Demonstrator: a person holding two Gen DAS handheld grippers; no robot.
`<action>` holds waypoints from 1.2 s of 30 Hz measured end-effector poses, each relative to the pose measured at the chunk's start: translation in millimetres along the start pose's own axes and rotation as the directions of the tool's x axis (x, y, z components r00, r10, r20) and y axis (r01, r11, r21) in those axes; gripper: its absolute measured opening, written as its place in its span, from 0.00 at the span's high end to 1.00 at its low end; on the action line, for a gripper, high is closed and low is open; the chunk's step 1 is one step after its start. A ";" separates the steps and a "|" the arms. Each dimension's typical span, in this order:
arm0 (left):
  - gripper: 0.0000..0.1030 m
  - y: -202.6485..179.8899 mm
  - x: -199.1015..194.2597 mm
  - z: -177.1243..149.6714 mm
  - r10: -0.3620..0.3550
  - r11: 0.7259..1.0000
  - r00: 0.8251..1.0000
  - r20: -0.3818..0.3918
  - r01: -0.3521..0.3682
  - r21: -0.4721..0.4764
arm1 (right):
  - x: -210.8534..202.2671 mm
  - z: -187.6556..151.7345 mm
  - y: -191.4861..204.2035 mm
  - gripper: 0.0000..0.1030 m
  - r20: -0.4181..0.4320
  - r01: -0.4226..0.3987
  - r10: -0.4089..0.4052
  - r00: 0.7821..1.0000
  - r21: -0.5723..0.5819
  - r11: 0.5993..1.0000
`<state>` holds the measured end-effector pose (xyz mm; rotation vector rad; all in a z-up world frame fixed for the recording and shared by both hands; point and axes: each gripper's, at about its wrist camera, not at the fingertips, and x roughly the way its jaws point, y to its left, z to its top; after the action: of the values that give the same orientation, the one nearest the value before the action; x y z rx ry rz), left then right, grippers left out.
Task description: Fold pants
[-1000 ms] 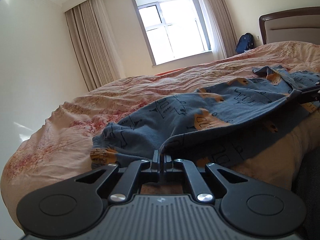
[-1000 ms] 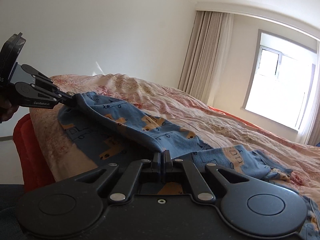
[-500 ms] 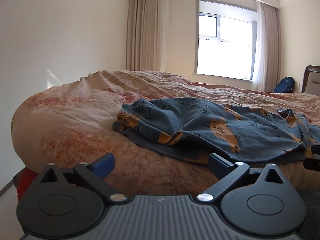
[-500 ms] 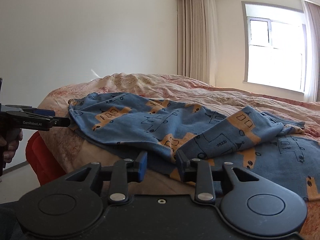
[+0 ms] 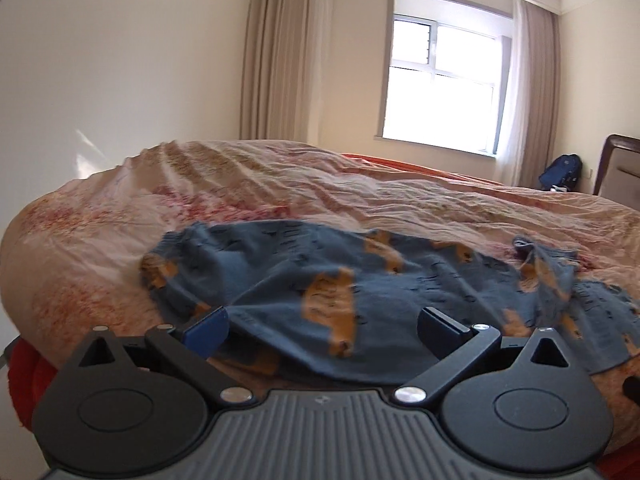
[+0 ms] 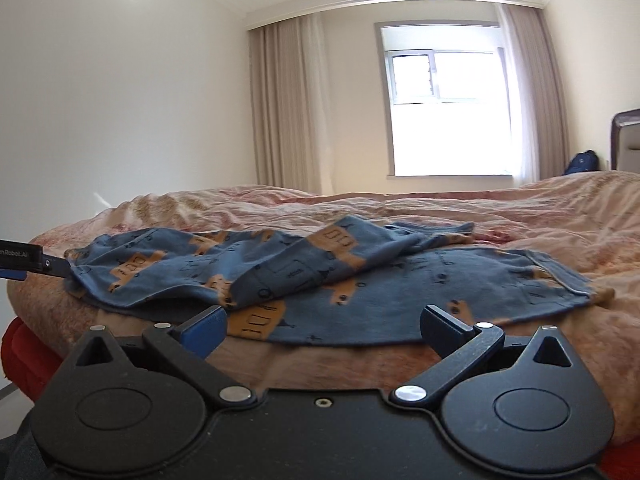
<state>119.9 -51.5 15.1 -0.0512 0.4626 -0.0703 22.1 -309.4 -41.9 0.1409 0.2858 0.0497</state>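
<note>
The blue pants (image 5: 332,280) with orange and black prints lie crumpled on the near edge of the bed; they also show in the right wrist view (image 6: 328,276), one layer folded loosely over the other. My left gripper (image 5: 320,330) is open and empty, its fingers low at the pants' near edge. My right gripper (image 6: 322,330) is open and empty, just short of the pants' near hem. The left gripper's tip (image 6: 44,266) shows at the far left of the right wrist view, beside the pants' left end.
The bed carries a wrinkled pink floral duvet (image 5: 320,192) over a red sheet (image 6: 24,356) at its side. A window (image 5: 440,84) with beige curtains is behind. A blue backpack (image 5: 560,172) sits by the dark headboard (image 5: 620,168) at the right.
Both grippers were shut on the pants a second ago and holding them taut. They have let go, opened wide and drawn back. The pants have dropped onto the bed.
</note>
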 end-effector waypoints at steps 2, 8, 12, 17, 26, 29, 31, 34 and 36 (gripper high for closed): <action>0.00 -33.7 11.1 10.5 -0.084 0.996 0.996 -0.012 0.084 -0.001 | -7.3 -2.1 -13.8 0.00 -0.015 0.037 -0.037 0.999 -0.001 0.999; 0.00 -140.2 46.0 37.6 -0.182 0.983 0.982 -0.049 0.180 -0.046 | -43.8 -10.3 -49.4 0.00 -0.041 0.178 -0.182 0.982 -0.091 0.980; 0.00 -183.5 63.1 29.1 -0.151 0.988 0.987 -0.057 0.152 0.000 | -64.5 -12.7 -70.4 0.00 -0.081 0.290 -0.296 0.952 -0.081 0.954; 0.00 -178.7 74.7 2.6 -0.151 0.987 0.985 -0.079 0.155 0.051 | -83.8 -5.7 -92.2 0.00 -0.060 0.345 -0.348 0.936 -0.054 0.937; 0.00 -153.1 91.9 -8.3 -0.183 0.983 0.981 -0.064 0.182 -0.028 | -7.6 37.5 -144.6 0.00 -0.155 0.214 -0.184 0.971 0.207 0.955; 0.00 -149.3 93.6 -7.8 -0.179 0.983 0.983 -0.042 0.177 -0.056 | 38.2 76.1 -153.6 0.00 -0.231 0.225 -0.173 0.957 0.219 0.949; 0.00 -148.2 92.8 -10.2 -0.183 0.980 0.983 -0.014 0.182 -0.083 | 76.3 106.0 -156.4 0.00 -0.291 0.187 -0.116 0.950 0.229 0.955; 0.00 -150.7 90.5 -17.3 -0.182 0.980 0.983 0.028 0.184 -0.083 | 132.4 140.7 -144.5 0.00 -0.357 0.104 -0.023 0.934 0.209 0.972; 0.00 -153.6 89.0 -20.0 -0.201 0.977 0.979 0.037 0.203 -0.063 | 173.6 154.7 -129.9 0.00 -0.418 0.065 0.023 0.908 0.194 0.979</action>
<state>181.7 -212.3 -32.3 -0.1644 0.4283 -0.2536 236.2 -446.2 38.0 0.3335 0.7240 0.0282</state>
